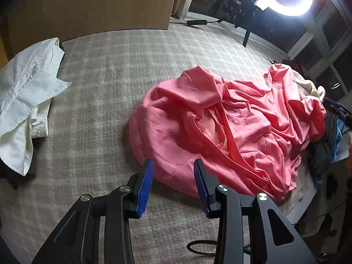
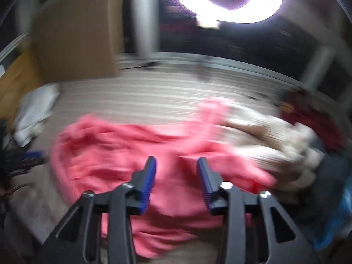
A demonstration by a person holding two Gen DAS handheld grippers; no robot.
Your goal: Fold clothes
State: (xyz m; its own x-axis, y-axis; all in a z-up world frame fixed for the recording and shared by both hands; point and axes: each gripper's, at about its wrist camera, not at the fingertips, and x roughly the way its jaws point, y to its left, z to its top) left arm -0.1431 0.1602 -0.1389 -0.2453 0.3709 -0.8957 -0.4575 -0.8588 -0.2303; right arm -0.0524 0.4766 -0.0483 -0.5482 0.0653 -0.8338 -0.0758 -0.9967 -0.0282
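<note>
Plainly the carpet [image 1: 136,66] carries everything; on it the pink garment [image 1: 220,127] lies crumpled in a broad heap, its long axis running from about 8 o'clock to 2 o'clock in the left wrist view; a white shirt [image 1: 26,96] lies bunched well apart at 9 o'clock, and a cream knit [image 2: 268,140] touches the pink heap's far right end; the left tongs [image 1: 173,167] stand released and hold nothing, just beside the heap's near hem, which spreads off toward 1 o'clock; the right tongs [image 2: 177,165] also gape unladen, over the heap's middle in a blurred view; I judge the left nearer the hem, the right nearer the bulk; neither garment looks folded.
</note>
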